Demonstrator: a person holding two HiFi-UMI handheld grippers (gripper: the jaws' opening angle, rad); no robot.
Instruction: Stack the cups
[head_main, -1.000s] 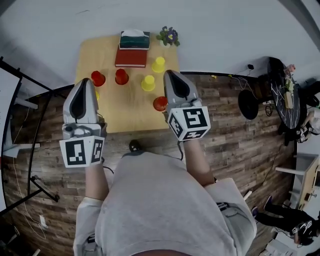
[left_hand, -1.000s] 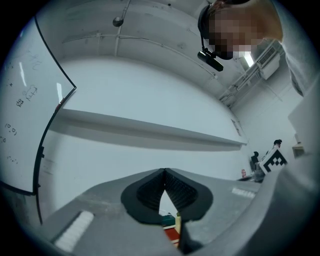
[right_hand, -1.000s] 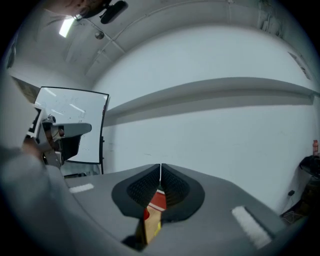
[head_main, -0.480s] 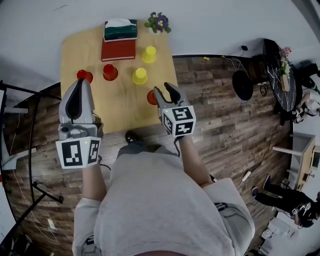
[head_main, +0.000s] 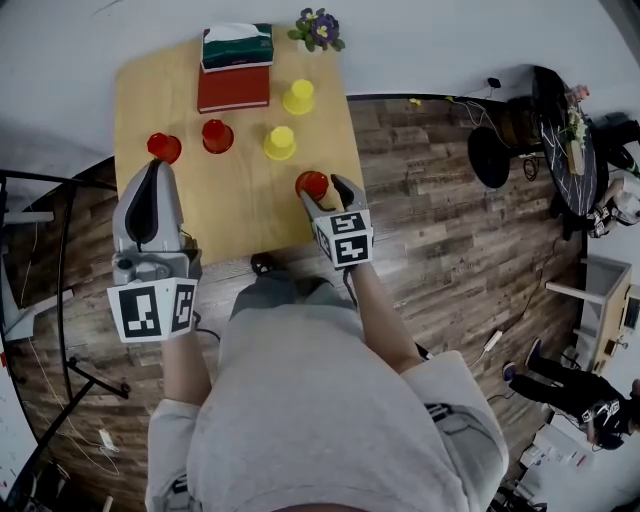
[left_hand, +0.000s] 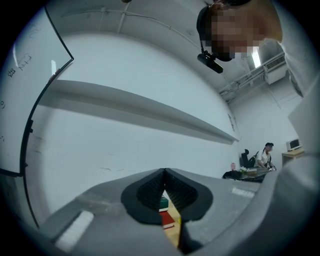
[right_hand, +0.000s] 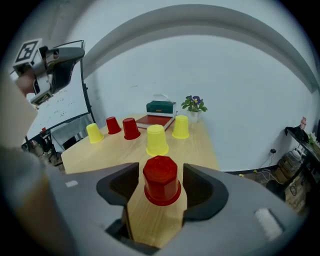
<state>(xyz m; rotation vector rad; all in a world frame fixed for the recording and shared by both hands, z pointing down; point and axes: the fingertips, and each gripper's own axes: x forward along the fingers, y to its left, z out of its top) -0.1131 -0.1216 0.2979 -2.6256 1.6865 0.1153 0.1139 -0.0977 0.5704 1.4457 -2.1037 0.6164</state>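
— Since a second ago the right gripper (head_main: 322, 194) has come down toward the table (head_main: 240, 215), and its jaws have just been opening. They now stand wide apart with a red cup (right_hand: 161, 180) between them, and neither pad touches it.

— Where is that cup, going by the red book (head_main: 233, 88)?

— Well in front of the book and off to its right, close to the table's right edge. It's the cup farthest from the book.

— And the left gripper (head_main: 152, 168)?

— Its jaws are together on nothing, and it hangs in front of the book to the left.

— How should the grab go?

— I'd keep the cup centred between the pads, go lower on its wall, then close gently. It looks like light plastic, so a hard squeeze could dent it or tip it.

— What does it look like?

— It's glossy red and upside down. The base on top is faceted, and the walls widen down to a flared rim on the wood.

— Where could it go?

— Another red cup (head_main: 217, 135) stands just in front of the book, with a third one (head_main: 164, 147) to its left. Either would suit, I'd guess.
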